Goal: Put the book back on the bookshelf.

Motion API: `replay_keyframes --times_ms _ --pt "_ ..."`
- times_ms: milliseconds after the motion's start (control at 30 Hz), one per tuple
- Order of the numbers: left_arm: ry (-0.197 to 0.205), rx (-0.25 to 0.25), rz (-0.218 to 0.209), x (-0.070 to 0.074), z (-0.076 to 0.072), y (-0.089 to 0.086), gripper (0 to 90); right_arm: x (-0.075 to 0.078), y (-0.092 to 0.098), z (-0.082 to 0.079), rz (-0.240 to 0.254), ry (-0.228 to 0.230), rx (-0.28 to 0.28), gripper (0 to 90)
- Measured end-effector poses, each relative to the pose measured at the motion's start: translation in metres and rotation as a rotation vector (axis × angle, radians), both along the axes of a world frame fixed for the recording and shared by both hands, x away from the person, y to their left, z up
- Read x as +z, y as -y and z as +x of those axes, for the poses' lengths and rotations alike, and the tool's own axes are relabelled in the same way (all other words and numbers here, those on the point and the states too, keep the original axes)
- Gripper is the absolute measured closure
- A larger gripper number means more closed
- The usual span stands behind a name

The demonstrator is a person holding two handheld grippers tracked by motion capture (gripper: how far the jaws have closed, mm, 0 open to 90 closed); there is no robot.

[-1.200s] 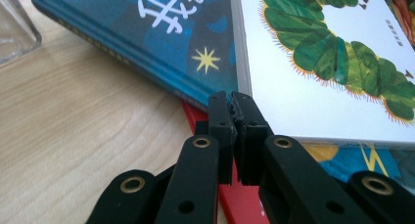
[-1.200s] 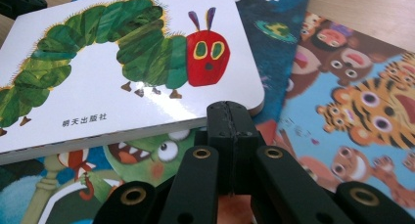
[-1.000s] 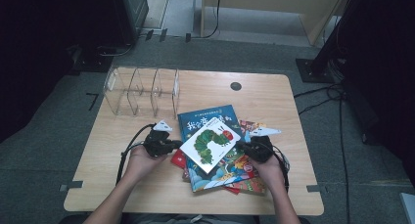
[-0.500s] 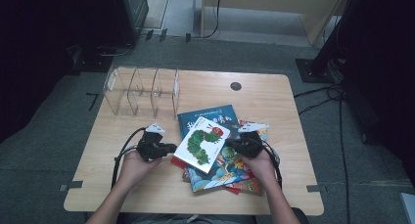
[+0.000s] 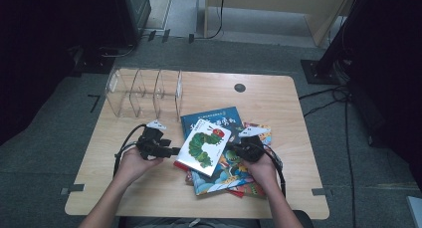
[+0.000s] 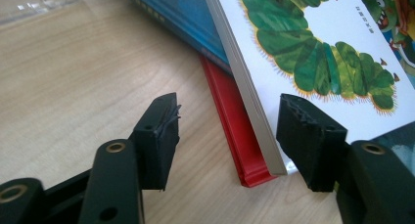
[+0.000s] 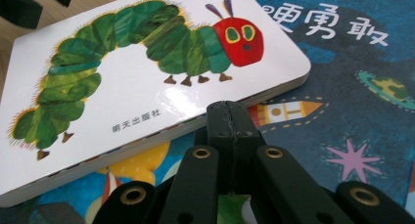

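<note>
**Caterpillar book between my two hand-held grippers**

From the high view, the caterpillar book [image 5: 204,147] lies tilted on top of a pile of picture books [image 5: 234,175] near the middle of the desk [image 5: 298,153]. My left hand-held gripper [image 5: 171,151] sits at its left edge, my right hand-held gripper [image 5: 233,149] at its right edge. A clear divider rack [image 5: 144,92] stands at the desk's far left.

In the left gripper view, my jaws have just been opening and stand wide, with the book's corner [image 6: 266,150] between them, pads not pressing. A red book [image 6: 230,126] lies beneath.

In the right gripper view, my jaws are closed tight together, empty, tips against the book's edge [image 7: 215,114], over a dark blue book [image 7: 342,111].
</note>
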State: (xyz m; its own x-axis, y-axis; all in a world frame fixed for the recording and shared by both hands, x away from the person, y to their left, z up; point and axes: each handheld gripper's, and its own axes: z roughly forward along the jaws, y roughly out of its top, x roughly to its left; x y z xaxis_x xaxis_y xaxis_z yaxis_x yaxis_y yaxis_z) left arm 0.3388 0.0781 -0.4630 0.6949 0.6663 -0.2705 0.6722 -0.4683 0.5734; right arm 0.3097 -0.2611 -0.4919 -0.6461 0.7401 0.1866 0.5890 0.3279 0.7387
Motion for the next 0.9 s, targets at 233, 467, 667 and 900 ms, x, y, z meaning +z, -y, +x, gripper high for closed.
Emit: replay_keyframes --times_ms 233,467,667,900 --pt "-0.008 0.006 0.004 0.002 0.010 0.008 32.1 -0.001 -0.005 -0.009 -0.006 0.017 0.014 90.0" --pt "-0.054 -0.010 -0.004 -0.002 0.018 0.018 27.2 -0.002 -0.007 -0.012 0.006 0.016 0.010 90.0" --pt "-0.077 -0.025 0.016 -0.005 0.025 0.028 27.2 -0.003 -0.010 -0.011 0.017 0.017 0.017 90.0" --pt "-0.111 -0.036 0.000 -0.010 0.030 0.033 26.7 -0.003 -0.017 -0.014 0.012 0.024 0.035 90.0"
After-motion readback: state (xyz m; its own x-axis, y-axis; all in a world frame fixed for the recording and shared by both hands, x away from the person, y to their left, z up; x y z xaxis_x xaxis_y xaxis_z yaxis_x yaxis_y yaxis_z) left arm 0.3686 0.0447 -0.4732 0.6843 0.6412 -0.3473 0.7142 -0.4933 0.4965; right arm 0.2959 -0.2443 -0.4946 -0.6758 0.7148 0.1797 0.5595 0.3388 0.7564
